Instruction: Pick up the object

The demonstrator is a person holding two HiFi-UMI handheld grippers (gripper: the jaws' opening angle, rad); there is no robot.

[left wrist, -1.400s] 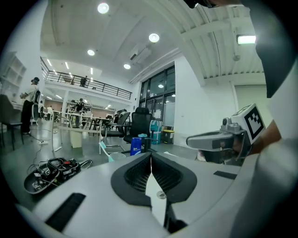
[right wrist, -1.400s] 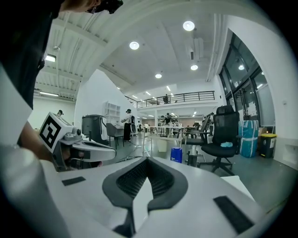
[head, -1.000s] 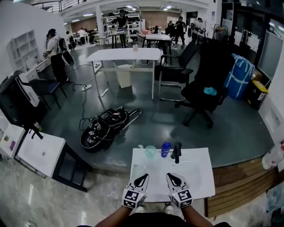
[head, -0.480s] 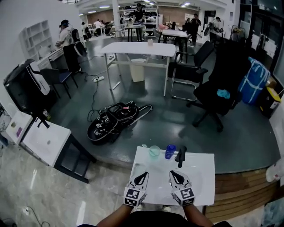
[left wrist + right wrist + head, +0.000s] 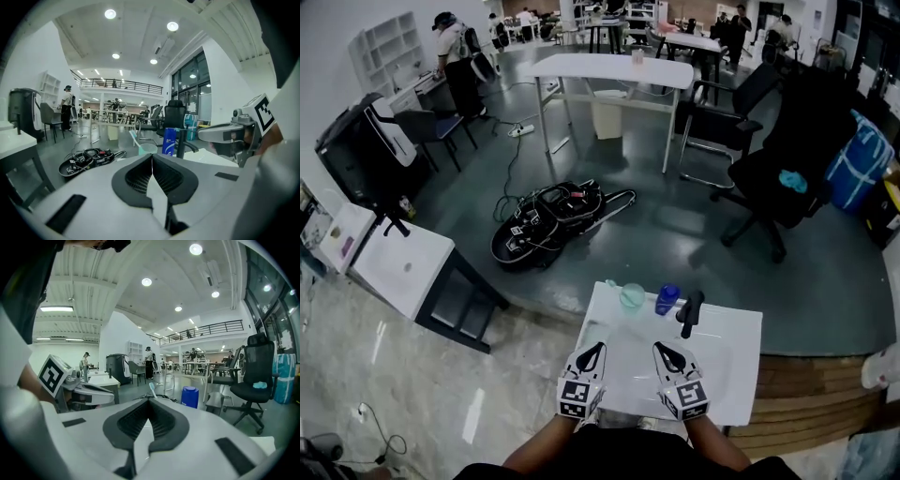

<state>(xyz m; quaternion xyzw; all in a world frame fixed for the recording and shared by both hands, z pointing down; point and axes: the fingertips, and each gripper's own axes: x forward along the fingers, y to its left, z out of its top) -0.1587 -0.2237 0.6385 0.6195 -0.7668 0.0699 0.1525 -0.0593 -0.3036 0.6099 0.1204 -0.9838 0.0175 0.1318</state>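
While the person is holding both tools low over the near part of the white table (image 5: 739,370), the left gripper (image 5: 594,349) and the right gripper (image 5: 661,348) are each showing jaws closed tip to tip, with nothing between them. Three items are standing upright in a row along the table's far edge, apart from both tools. At the left is a pale green translucent cup (image 5: 632,296) with a thin stick leaning in it. Just beside it is a blue bottle (image 5: 667,299), which is showing pale print on its front in the left gripper view. At the right end is a black upright piece (image 5: 690,312) with a bent top. Which of these is the object to be picked up cannot be told. Nothing is touching any of them.
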